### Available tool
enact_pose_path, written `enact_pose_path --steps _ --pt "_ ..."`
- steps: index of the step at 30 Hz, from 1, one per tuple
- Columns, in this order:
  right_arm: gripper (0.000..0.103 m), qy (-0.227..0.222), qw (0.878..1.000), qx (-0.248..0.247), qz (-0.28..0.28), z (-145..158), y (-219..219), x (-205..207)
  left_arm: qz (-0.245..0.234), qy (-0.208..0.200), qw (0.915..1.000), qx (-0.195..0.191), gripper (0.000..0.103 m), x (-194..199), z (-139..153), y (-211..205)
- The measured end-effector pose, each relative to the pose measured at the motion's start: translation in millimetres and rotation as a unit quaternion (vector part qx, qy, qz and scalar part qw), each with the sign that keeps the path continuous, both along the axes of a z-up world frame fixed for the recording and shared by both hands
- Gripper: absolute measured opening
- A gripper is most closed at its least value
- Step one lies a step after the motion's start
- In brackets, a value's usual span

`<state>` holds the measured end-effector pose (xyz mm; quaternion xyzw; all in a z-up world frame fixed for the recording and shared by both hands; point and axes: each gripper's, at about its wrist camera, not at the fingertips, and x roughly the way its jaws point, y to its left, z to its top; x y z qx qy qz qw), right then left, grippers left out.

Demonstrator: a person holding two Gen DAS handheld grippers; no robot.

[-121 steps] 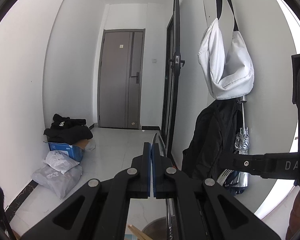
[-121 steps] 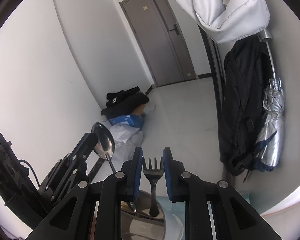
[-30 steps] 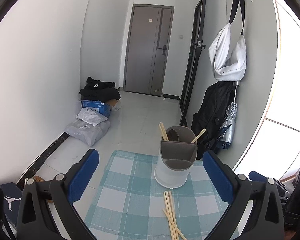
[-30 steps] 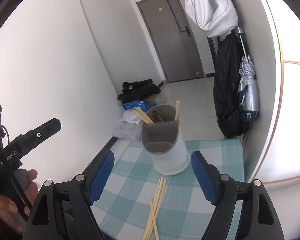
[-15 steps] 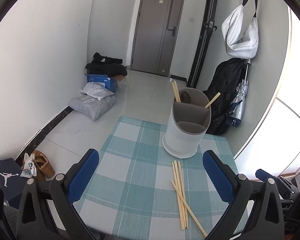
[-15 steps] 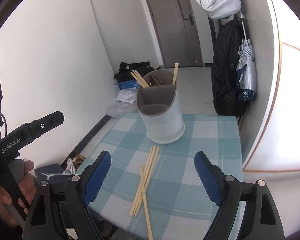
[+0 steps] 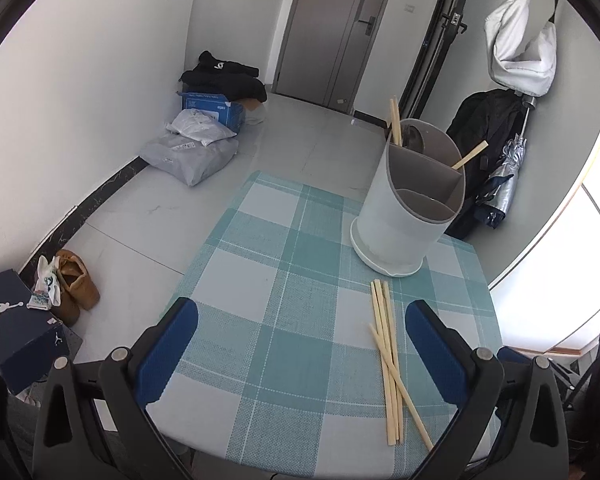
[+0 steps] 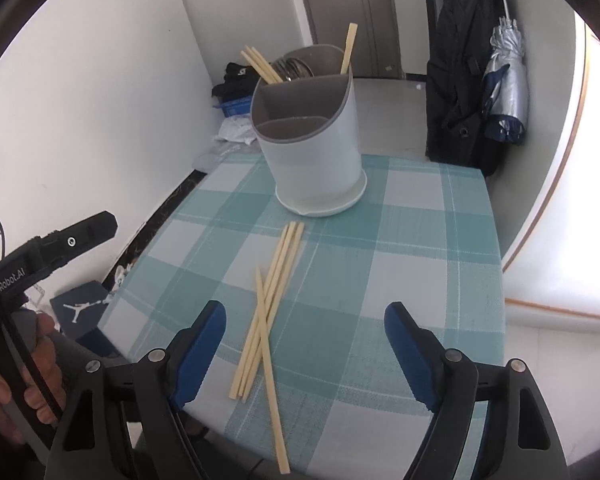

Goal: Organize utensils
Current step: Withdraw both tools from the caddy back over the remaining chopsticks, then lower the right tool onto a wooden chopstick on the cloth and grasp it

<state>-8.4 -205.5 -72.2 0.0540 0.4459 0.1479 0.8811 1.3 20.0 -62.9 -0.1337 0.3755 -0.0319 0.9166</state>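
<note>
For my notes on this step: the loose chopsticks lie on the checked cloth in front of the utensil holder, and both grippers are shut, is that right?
Not quite: both the left gripper and right gripper are open, as each wrist view shows. The loose chopsticks do lie before the utensil holder.

Small table (image 7: 284, 320) covered by a teal-and-white checked cloth (image 8: 412, 240). Resting directly on it — a white utensil holder (image 8: 312, 152) with grey-lined compartments, near the far edge. Just in front of the holder, a loose bundle of wooden chopsticks (image 8: 270, 308), one lying crossed over the others.
</note>
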Motion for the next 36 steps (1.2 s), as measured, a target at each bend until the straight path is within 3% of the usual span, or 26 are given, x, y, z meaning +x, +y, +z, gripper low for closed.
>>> enact_pose_path --steps 4,9,15,18,20,24,26,36 --pt "0.067 0.034 0.999 -0.020 0.022 -13.5 14.7 18.9 0.015 0.015 0.9994 -0.029 0.102 8.1 -3.3 15.2" --pt "0.058 0.059 0.995 -0.043 0.060 -25.5 41.2 43.9 0.025 0.017 0.9989 -0.038 0.102 12.9 -1.1 24.4" --pt "0.037 0.084 0.987 -0.086 0.109 -44.7 80.6 68.2 0.040 0.027 0.9977 -0.046 0.102 17.5 -2.4 36.1" --pt "0.030 0.084 0.983 -0.101 0.127 -49.7 94.3 72.4 0.058 0.044 0.9966 -0.039 0.102 21.6 -5.3 41.9" --pt "0.020 0.080 0.981 -0.115 0.135 -51.3 101.0 72.4 0.068 0.044 0.9961 -0.035 0.102 22.0 -5.7 46.1" --pt "0.015 0.068 0.975 -0.152 0.147 -53.2 111.1 67.8 0.080 0.045 0.9950 -0.038 0.102 22.0 -6.2 50.9" --pt "0.007 0.060 0.974 -0.163 0.147 -54.0 112.7 64.7 0.079 0.046 0.9950 -0.041 0.102 22.1 -6.1 51.5" --pt "0.005 0.058 0.982 -0.124 0.131 -45.6 98.9 67.4 0.069 0.052 0.9958 -0.030 0.102 22.6 -9.2 46.7"
